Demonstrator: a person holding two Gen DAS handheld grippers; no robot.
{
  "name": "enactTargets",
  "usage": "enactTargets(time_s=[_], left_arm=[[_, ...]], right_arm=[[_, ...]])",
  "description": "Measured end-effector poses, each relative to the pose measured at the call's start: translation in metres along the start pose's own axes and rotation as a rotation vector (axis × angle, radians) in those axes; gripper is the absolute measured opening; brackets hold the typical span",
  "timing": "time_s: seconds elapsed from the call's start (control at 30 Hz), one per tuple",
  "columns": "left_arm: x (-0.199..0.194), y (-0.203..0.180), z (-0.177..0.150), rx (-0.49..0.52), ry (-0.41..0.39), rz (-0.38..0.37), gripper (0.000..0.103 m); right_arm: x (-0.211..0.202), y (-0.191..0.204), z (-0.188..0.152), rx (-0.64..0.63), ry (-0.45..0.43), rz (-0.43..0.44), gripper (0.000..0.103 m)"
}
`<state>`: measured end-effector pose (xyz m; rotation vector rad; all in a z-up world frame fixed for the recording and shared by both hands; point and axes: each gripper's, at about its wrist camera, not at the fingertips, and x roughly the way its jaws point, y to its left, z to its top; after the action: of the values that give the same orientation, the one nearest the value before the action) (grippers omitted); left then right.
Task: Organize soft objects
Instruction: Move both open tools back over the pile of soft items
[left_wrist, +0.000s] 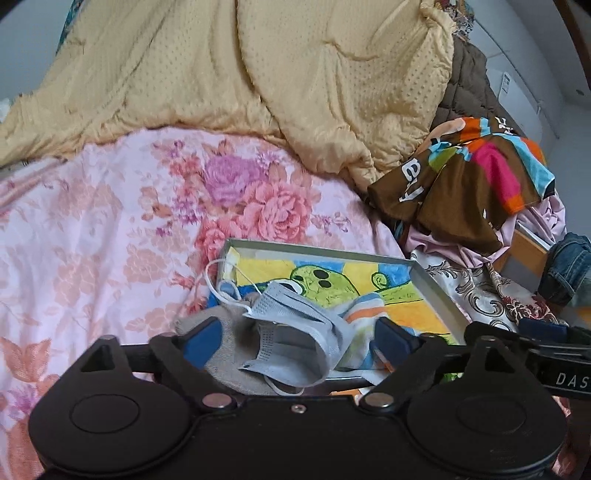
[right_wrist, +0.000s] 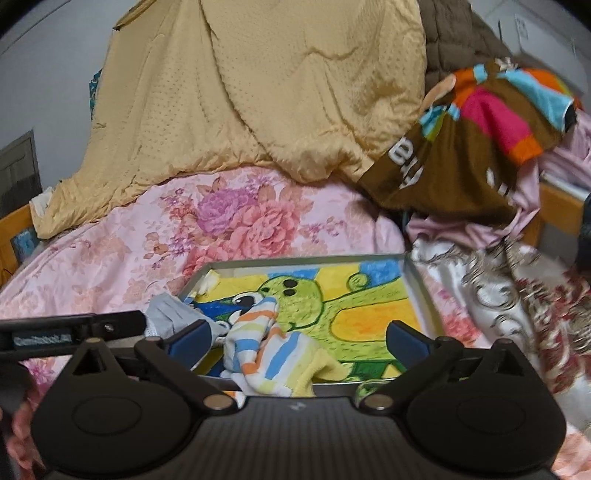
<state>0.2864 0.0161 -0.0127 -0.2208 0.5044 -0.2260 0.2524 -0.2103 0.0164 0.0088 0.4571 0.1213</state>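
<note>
**Operator:** Both grippers stand wide open and hold nothing. My left gripper (left_wrist: 297, 341) has the grey face mask (left_wrist: 295, 332) lying loose between its fingers, with no pad pressing on it. My right gripper (right_wrist: 297, 341) has the striped sock (right_wrist: 266, 350) in its gap, likewise untouched.

**Observer:** Where do the things sit?

**Operator:** In the shallow metal tray (right_wrist: 413, 280) with the green cartoon drawing, which rests on the bed's pink floral bedspread (left_wrist: 110, 221). The mask lies over the tray's near-left corner, on a grey knitted piece (left_wrist: 221, 369) that hangs over the tray's edge. That could be a second sock, but too little of it shows to say. The striped sock lies just right of the mask, well inside the tray.

**Observer:** Which relation matters for the next move?

**Operator:** The sock's long axis. It runs from the near edge away towards the far left, so it lies nearly along the line my right gripper points. A grasp across its width looks easy, I judge. The right hand is nearer the sock, the left nearer the mask.

**Observer:** How do they look?

**Operator:** The sock is crumpled, white with blue, orange and yellow bands. The mask is folded, its white ear loops trailing left. Both look limp. More clothes are heaped at the far right beside the yellow quilt (left_wrist: 221, 74).
</note>
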Motion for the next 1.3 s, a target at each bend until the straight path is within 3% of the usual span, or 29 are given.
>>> enactTargets(time_s=[0.57,1.1,1.3], left_arm=[[-0.086,-0.018,-0.013,0.059,-0.071,-0.001,0.101],[-0.146,-0.031,-0.055,0.125,-0.055,-0.001,0.102],[-0.162,-0.035,-0.068,0.149,-0.037,0.004,0.102]], right_arm=[[-0.075,-0.014,-0.009,0.054,-0.128,-0.023,0.103],[-0.142,-0.013,-0.039,0.005,-0.115,-0.014,0.103],[-0.157,-0.010,-0.054,-0.041,-0.072,-0.020,0.103]])
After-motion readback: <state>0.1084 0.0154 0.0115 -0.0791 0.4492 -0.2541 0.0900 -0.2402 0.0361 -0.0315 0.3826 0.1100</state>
